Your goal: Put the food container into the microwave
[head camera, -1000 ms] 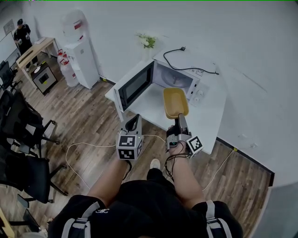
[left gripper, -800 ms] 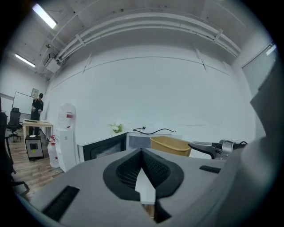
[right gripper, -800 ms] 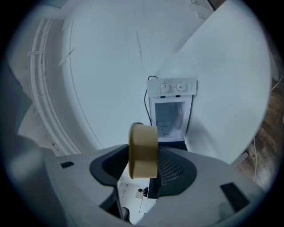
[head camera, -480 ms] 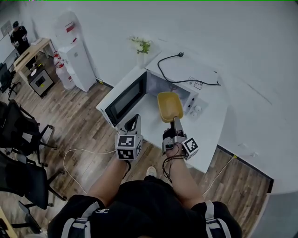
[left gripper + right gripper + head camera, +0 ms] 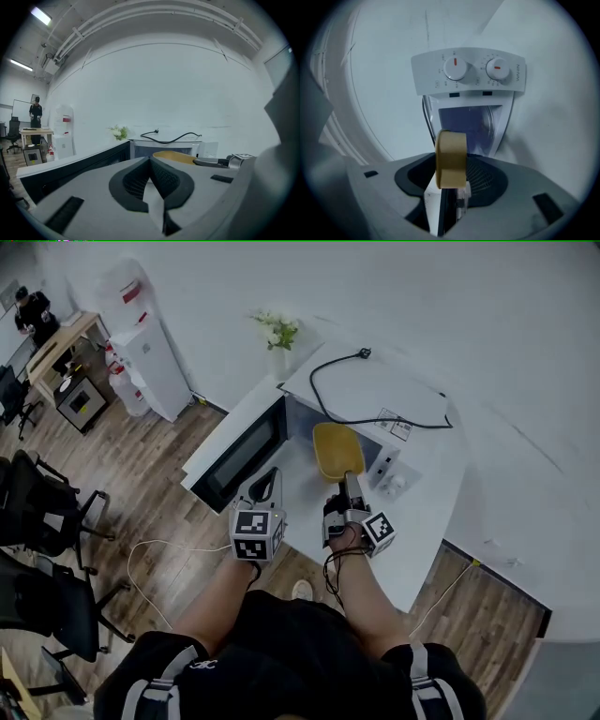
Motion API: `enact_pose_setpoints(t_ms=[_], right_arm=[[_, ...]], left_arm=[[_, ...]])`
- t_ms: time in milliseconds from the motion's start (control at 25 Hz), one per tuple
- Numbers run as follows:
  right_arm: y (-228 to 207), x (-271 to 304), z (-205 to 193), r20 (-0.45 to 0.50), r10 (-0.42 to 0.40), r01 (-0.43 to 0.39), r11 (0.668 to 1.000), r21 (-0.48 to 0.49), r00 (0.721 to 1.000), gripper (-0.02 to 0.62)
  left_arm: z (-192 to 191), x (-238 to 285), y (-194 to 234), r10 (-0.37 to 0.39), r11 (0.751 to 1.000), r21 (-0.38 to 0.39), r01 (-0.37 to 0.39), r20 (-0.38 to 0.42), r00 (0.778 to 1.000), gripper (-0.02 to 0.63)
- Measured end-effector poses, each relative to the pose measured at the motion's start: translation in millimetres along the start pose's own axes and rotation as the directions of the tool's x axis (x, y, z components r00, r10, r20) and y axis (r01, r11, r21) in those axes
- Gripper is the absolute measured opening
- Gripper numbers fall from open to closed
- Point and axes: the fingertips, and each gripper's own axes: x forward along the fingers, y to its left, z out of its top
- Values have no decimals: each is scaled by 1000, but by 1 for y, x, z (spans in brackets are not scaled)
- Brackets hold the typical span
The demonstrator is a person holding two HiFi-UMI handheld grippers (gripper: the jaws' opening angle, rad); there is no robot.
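Right gripper (image 5: 344,486): jaws clamped on the near rim of the container (image 5: 337,449), nothing else in them. I hold it by one edge so the far end can lead into the microwave (image 5: 380,395). It hangs roughly level above the table (image 5: 427,512), just in front of the open cavity, not yet inside.

Left gripper (image 5: 265,487): jaws closed together, empty. I keep it low beside the door (image 5: 234,457), probably to stay out of the path. The door is swung wide to the left.

Not readable:
- the cavity floor from the head view, roofed over by the microwave's top and the cable (image 5: 375,416) lying on it
- the container's contents
- side clearance at the opening
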Motion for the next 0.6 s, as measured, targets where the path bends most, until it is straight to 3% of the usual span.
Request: enact_pose_setpoints(t_ms=[320,600], right_arm=[[-27,52,19,73,-34,34,999,7,997,210],[-39,107,33,172,-40,43,999,-11,984,212]], left_arm=[[-1,40,18,-15,1000,17,15,-21,1000,9],[6,78,41,-94,995,39,95,-24,995,9]])
